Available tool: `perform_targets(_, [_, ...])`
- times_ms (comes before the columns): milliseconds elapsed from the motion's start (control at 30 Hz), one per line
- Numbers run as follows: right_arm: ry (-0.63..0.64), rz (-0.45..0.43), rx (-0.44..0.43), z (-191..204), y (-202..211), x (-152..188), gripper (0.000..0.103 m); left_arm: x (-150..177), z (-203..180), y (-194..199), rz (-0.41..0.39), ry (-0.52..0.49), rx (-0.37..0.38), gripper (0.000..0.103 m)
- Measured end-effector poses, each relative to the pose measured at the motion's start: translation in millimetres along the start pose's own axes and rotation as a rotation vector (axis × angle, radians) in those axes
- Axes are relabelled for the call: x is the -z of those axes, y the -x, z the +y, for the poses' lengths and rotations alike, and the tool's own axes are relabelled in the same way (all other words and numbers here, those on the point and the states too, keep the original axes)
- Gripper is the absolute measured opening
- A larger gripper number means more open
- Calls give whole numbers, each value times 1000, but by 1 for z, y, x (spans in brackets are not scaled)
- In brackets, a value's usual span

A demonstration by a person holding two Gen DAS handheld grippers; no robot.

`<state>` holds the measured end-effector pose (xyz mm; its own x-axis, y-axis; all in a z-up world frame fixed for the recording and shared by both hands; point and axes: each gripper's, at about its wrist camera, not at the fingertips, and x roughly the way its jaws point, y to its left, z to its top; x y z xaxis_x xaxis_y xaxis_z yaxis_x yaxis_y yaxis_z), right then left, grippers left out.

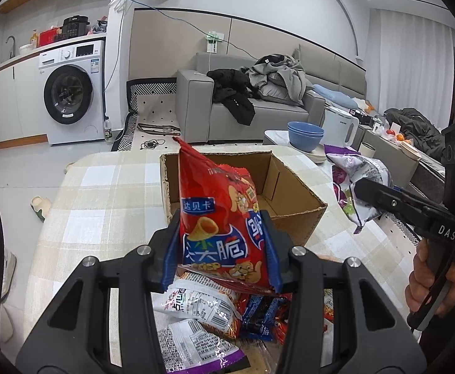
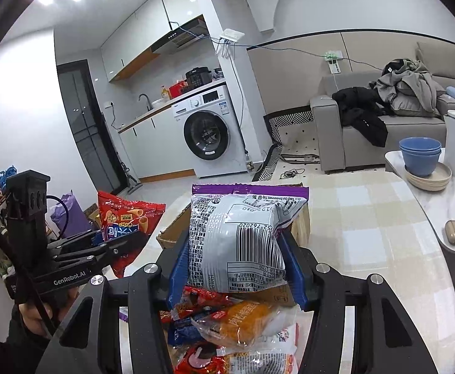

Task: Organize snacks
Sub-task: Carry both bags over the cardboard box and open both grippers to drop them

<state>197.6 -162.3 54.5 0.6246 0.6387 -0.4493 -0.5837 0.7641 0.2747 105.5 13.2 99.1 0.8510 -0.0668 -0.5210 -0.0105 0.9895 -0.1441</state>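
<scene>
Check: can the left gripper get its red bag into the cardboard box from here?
Probably yes. The left gripper holds the red bag just short of the cardboard box, whose top is open with nothing between.

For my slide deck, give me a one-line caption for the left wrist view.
Left gripper holds a red snack bag before an open cardboard box; right gripper carries a purple-and-white bag.

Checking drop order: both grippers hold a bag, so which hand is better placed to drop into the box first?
Left, probably. The left gripper holds the red bag directly before the open box. In the left view, the right gripper and its purple bag sit off the box's side.
</scene>
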Motion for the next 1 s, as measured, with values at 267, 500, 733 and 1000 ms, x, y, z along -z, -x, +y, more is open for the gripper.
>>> perform_targets(267, [4,26,9,0,-18,-8,54,-18,0,-27,22,-5,11,42])
perform_targets(500, [9,52,13,-1,-36,-10,54,-21,1,-51,38,-22,10,42])
perform_targets(733, [13,68,20,-5,-53,-11,54,-27,7,-70,36,-3,16,42])
perform_targets(1000, [22,84,34,-6,-68,-13,54,-37,7,-96,51,-7,27,42])
